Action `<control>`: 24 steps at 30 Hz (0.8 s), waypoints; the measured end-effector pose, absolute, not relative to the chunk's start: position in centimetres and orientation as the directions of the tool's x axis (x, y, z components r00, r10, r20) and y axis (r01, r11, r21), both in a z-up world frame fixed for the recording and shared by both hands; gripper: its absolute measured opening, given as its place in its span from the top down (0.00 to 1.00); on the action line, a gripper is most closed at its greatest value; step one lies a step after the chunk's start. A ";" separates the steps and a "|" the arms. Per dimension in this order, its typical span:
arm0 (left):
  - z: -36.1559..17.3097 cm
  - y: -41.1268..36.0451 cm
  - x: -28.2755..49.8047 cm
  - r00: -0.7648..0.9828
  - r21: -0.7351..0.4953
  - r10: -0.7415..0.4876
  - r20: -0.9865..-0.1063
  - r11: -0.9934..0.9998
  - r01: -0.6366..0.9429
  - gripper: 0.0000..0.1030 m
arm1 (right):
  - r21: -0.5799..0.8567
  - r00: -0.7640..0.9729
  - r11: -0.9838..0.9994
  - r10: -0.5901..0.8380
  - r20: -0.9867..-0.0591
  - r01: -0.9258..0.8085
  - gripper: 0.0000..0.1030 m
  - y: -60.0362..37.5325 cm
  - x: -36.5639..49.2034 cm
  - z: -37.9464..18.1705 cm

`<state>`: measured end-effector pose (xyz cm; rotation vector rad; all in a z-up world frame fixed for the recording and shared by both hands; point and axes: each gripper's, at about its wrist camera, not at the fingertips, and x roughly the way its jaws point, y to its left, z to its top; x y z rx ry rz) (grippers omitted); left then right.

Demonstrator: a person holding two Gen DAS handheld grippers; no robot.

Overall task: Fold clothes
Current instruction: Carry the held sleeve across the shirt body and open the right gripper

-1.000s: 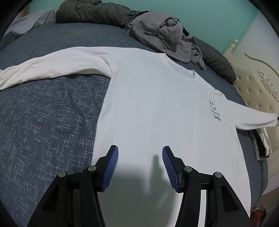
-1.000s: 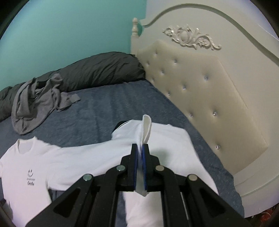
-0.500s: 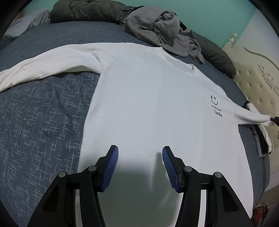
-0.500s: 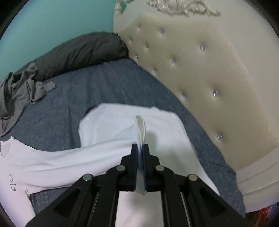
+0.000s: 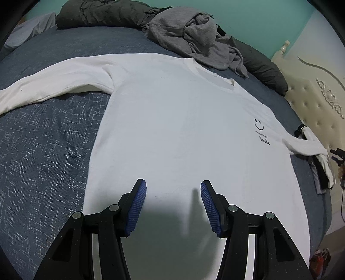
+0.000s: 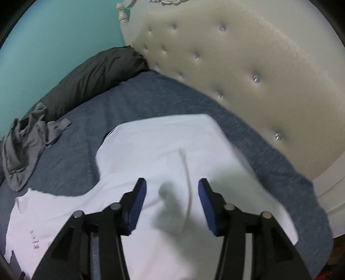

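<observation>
White shirt (image 5: 176, 129) flat beneath both tongs — left (image 5: 173, 204), right (image 6: 172, 202) — each spread apart, empty.

Home bedroom: bed (image 5: 43, 140), tufted headboard (image 6: 248, 71), teal wall (image 6: 54, 43).

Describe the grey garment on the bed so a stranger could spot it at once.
Start at the blue bed and look past the collar of the spread white long-sleeve shirt. The grey hoodie lies crumpled there against the dark bedding; it alone is mid-grey and bunched.

Each hand-held gripper (image 5: 173, 204) (image 6: 172, 202) has black angular arms, silver round screws and ribbed blue pads (image 5: 138, 206).
</observation>
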<state>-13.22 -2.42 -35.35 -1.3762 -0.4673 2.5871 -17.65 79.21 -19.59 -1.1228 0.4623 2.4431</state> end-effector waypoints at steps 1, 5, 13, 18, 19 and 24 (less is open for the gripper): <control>-35.2 -2.4 -13.2 -0.561 -0.355 0.298 -0.773 -0.935 -0.008 0.45 | 0.135 -0.597 -0.862 0.217 -0.772 -0.488 0.51 79.0 -17.2 -19.8; -34.8 -2.4 -13.2 -0.568 -0.361 0.302 -0.766 -0.932 -0.009 0.45 | 0.156 -0.591 -0.864 0.186 -0.785 -0.478 0.51 78.3 -16.1 -21.2; -34.6 -2.2 -13.4 -0.569 -0.362 0.302 -0.764 -0.932 -0.008 0.45 | 0.123 -0.563 -0.869 0.197 -0.803 -0.480 0.98 78.3 -16.3 -21.9; -34.5 -2.1 -13.3 -0.571 -0.359 0.301 -0.763 -0.933 -0.012 0.45 | 0.065 -0.556 -0.863 0.263 -0.788 -0.500 0.98 79.4 -16.7 -19.4; -34.5 -2.1 -13.3 -0.571 -0.359 0.301 -0.764 -0.933 -0.012 0.45 | 0.063 -0.561 -0.861 0.271 -0.782 -0.505 0.99 79.7 -16.8 -18.7; -34.6 -1.9 -13.3 -0.568 -0.357 0.301 -0.766 -0.934 -0.015 0.45 | 0.012 -0.521 -0.840 0.325 -0.789 -0.543 1.00 81.0 -17.3 -17.0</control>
